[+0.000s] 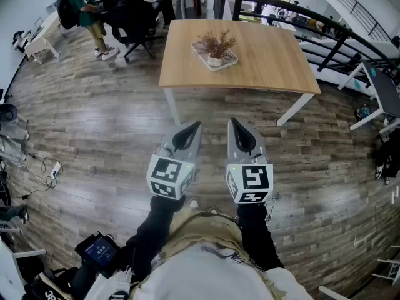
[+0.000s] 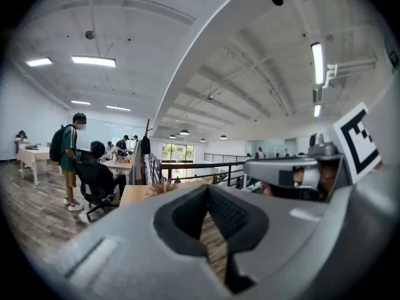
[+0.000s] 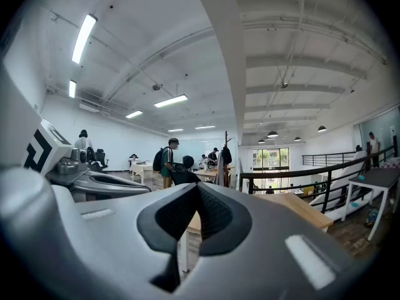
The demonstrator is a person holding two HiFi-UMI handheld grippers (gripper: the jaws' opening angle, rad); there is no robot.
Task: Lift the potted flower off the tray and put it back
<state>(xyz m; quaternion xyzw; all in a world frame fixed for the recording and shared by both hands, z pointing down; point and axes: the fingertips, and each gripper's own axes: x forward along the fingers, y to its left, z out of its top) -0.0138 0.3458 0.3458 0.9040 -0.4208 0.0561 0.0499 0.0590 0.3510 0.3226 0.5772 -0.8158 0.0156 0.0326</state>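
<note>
The potted flower (image 1: 215, 45), a small pot of dry brownish sprigs, stands on a pale tray (image 1: 229, 62) on the far half of a wooden table (image 1: 269, 61). Both grippers hover side by side over the floor, well short of the table and pointing toward it. My left gripper (image 1: 194, 127) is shut with nothing in it, and my right gripper (image 1: 234, 124) is shut and empty too. In the left gripper view the left gripper (image 2: 209, 191) has its jaws together, with the flower's sprigs (image 2: 161, 187) just above them. The right gripper (image 3: 196, 189) shows closed jaws in front of the table (image 3: 309, 210).
Wood-plank floor (image 1: 94, 124) lies between me and the table. People sit and stand at desks with an office chair (image 1: 134, 27) at the back left. A black railing (image 1: 325, 27) and a white desk (image 1: 378, 95) run along the right. Cables (image 1: 44, 170) lie at the left.
</note>
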